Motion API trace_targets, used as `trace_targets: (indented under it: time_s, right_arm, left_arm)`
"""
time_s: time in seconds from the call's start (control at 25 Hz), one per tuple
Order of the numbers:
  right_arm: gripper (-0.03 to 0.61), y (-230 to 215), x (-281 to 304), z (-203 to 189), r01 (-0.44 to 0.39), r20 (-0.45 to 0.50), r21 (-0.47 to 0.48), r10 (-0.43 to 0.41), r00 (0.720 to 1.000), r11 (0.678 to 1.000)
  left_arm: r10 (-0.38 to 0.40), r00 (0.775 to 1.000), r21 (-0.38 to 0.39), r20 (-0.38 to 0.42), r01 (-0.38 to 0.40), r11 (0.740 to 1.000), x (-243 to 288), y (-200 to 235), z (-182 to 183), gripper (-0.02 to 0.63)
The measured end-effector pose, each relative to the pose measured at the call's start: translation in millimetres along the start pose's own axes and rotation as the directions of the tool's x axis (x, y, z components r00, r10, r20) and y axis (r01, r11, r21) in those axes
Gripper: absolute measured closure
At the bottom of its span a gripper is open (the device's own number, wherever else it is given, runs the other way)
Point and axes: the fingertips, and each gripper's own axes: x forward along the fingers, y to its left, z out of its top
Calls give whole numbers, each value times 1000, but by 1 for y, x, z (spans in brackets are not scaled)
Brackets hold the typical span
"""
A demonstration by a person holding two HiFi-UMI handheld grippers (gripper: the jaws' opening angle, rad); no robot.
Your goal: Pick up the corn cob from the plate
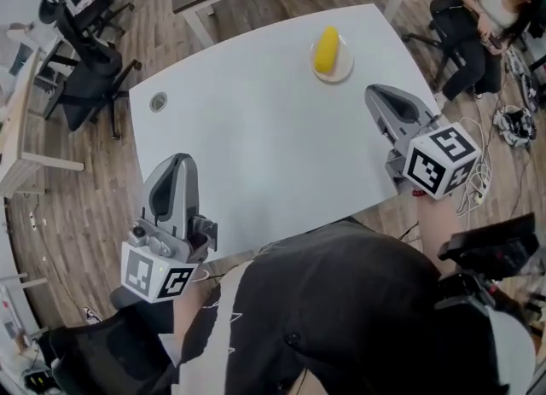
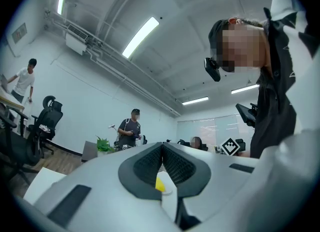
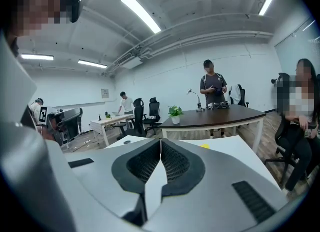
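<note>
While both tools hang short of the target, I enter the items from left to right. Left gripper [image 1: 177,163]: jaws clenched on each other with nothing between them, at the near left edge of the table [image 1: 256,137]. Corn cob [image 1: 326,49]: yellow, stubby, rounded at both ends, lying lengthwise on a small pale plate [image 1: 345,68] near the table's far right side, well apart from either gripper. Right gripper [image 1: 380,93]: jaws pressed shut and empty, the nearer of the two to the plate, pointing roughly toward it. Risks, as I judge them: a tool arriving with its jaws closed would shove the cob rather than take it. The cob's round body could roll off the shallow plate. A light plate that close to the edge could slide if nudged. A pinch near one tapered end might let the cob squirt free.
</note>
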Motion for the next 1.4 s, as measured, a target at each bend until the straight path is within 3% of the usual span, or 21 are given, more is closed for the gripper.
trace_targets:
  time_s: [0.2, 0.36, 0.64, 0.68, 0.72, 0.76, 0.96, 1.2, 1.4]
  right_arm:
    - [563, -16, 47, 3, -44, -33, 5, 44, 998, 999]
    - [563, -37, 82, -9, -68, -66, 15, 69, 995, 998]
    - [559, -86, 146, -48, 21, -135, 70, -12, 991, 997]
    - [527, -90, 152, -54, 24, -147, 90, -10, 989, 996]
    - [440, -93, 158, -60, 23, -157, 108, -6, 988, 994]
    - [399, -96, 164, -64, 23, -166, 121, -3, 986, 992]
    - [306, -116, 184, -85, 86, -216, 134, -56, 975, 987]
    - [268, -129, 207, -94, 148, -252, 173, -102, 962, 974]
    - [243, -133, 224, -103, 203, -304, 133, -155, 940, 970]
  left_arm:
    - [107, 994, 11, -29, -107, 994, -8, 11, 0, 598]
    - [215, 976, 21, -36, -215, 976, -21, 16, -2, 598]
    - [359, 931, 40, -61, -357, 933, -42, 29, -5, 598]
    - [369, 927, 48, -63, -367, 929, -43, 29, -4, 598]
    - [377, 924, 55, -65, -374, 926, -43, 28, -4, 598]
    - [383, 921, 62, -67, -380, 923, -42, 28, -5, 598]
    - [387, 918, 69, -91, -382, 922, -31, 25, -13, 598]
    - [388, 913, 81, -126, -380, 921, -20, 21, -19, 598]
    - [405, 903, 83, -141, -397, 914, -23, 23, -23, 598]
